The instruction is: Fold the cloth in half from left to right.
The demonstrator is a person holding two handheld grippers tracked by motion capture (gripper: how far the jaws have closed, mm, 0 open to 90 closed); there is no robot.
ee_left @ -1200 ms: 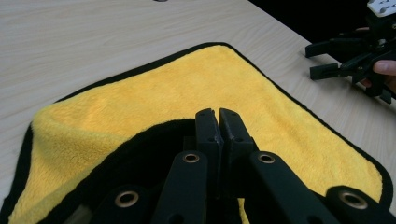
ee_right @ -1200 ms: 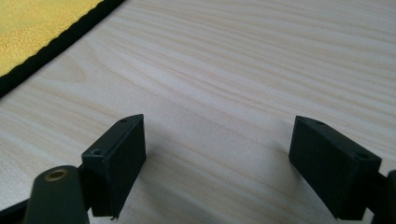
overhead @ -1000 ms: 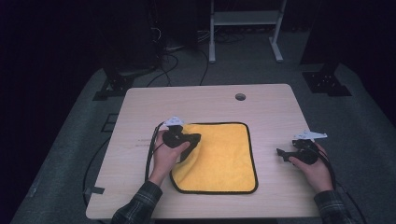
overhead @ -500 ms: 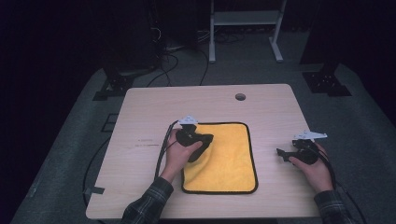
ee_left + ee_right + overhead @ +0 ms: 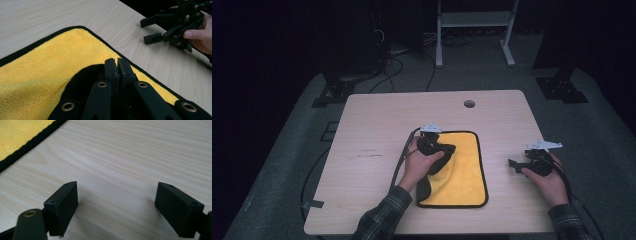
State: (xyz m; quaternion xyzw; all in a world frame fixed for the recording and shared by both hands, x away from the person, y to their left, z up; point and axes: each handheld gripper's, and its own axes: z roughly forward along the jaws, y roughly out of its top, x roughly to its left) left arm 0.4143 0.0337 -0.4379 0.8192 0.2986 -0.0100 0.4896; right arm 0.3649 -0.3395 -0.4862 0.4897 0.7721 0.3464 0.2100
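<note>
A yellow cloth with a black hem lies on the light wooden table, right of centre. My left gripper is over the cloth's upper left part, shut on a lifted flap of the cloth. In the left gripper view the jaws stand pressed together, with the black-hemmed fold under them on the yellow pile. My right gripper rests low over bare wood to the right of the cloth, open and holding nothing. Its fingers stand wide apart, and the cloth's corner lies beyond them.
A round cable hole sits near the table's far edge. The left gripper's cable runs back across the table's front left. A white stand and floor cables lie behind the table. Bare wood spreads left of the cloth.
My left gripper has moved to the right, dragging the cloth's left edge over itself, so the cloth looks narrower. The right gripper has stayed in place.
</note>
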